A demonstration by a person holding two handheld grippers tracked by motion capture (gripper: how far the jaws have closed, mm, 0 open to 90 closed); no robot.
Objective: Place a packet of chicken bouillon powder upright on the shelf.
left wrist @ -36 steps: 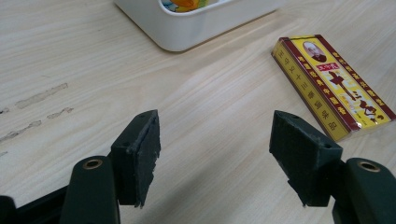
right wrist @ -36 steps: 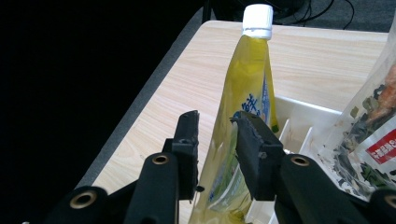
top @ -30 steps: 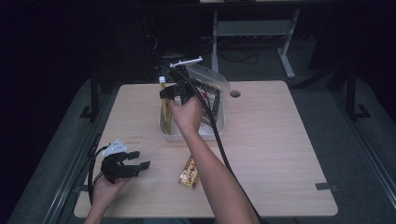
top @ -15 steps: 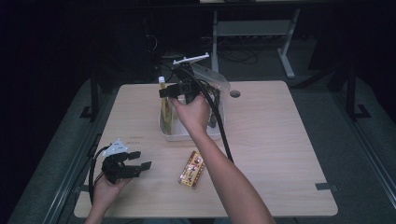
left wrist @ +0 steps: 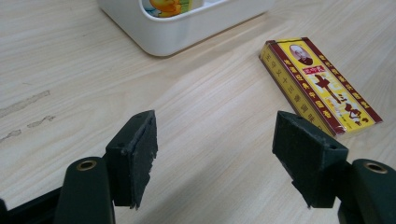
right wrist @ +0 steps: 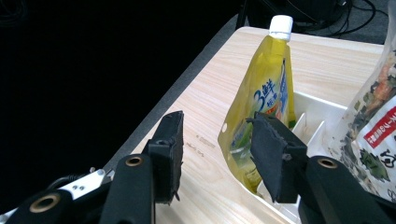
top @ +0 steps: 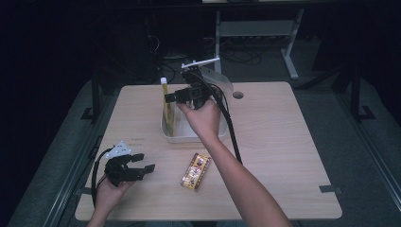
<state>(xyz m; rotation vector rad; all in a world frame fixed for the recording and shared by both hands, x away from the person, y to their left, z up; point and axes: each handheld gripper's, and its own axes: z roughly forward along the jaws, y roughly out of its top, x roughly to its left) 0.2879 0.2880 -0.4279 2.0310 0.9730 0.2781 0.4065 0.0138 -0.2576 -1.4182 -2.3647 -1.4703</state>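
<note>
A light wooden table carries everything here, pale grain running across it, with a small round hole near its far edge. Toward the far middle sits a white tray, flat on the wood. Nearer, just right of the middle, a yellow and red box lies flat, apart from the tray. Over at the near left corner, the left gripper rests low at the tabletop, jaws spread wide.
</note>
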